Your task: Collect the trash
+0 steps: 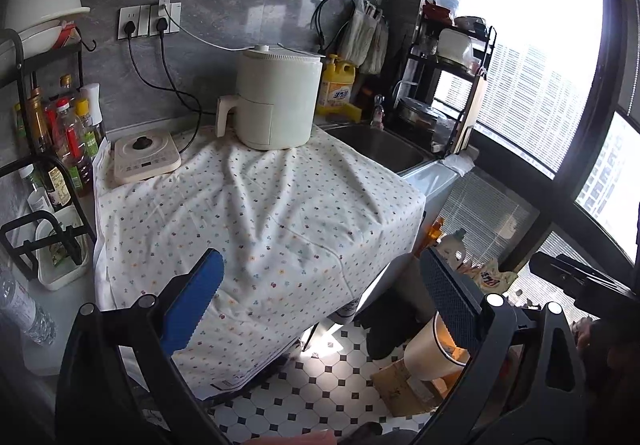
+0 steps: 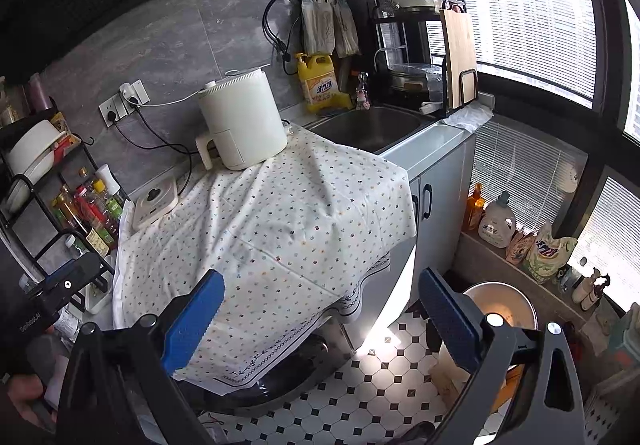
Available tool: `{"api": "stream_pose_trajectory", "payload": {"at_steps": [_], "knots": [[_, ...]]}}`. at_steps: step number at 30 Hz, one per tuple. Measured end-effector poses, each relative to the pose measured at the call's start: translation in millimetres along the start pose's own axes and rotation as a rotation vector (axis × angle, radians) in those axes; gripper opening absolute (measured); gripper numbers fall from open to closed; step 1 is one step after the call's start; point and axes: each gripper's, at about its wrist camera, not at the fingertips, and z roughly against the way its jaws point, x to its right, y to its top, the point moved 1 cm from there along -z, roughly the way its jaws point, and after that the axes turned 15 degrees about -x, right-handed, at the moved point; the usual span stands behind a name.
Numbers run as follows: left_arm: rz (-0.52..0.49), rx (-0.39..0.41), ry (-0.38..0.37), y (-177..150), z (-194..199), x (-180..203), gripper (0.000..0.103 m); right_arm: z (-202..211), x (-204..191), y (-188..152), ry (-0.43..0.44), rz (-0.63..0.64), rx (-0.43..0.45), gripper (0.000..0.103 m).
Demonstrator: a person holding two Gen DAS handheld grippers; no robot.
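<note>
A round trash bin [image 2: 504, 309] with a cream wall and orange inside stands on the tiled floor, right of the washer. It also shows in the left wrist view [image 1: 428, 357]. My left gripper [image 1: 324, 305] is open and empty, held above the front edge of the dotted cloth [image 1: 256, 213]. My right gripper [image 2: 320, 317] is open and empty, above the same cloth edge [image 2: 280, 221], with its right finger over the bin. No loose trash shows on the cloth. The other gripper's body shows at each view's edge.
A white air fryer [image 1: 276, 97] and a small induction cooker [image 1: 146, 159] sit on the cloth. A bottle rack [image 1: 52, 149] stands left, a sink [image 2: 372, 125] and dish rack [image 2: 420, 29] right. Detergent bottles [image 2: 496, 221] line the window ledge. A cardboard box [image 1: 404, 385] lies by the bin.
</note>
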Motion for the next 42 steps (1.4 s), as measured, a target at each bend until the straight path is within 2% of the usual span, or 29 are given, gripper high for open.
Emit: {"api": "stream_pose_trajectory", "payload": {"at_steps": [26,42], "knots": [[-0.010,-0.018,-0.003,-3.1,-6.2,2.3,0.097,-3.2,0.9,-5.5,0.000,-0.014,-0.007,0.095],[-0.018,-0.026,-0.005,-0.5,-11.1,-10.7,0.097,-8.1,-8.3,-0.7,0.001,-0.020,-0.016,0.095]]}}
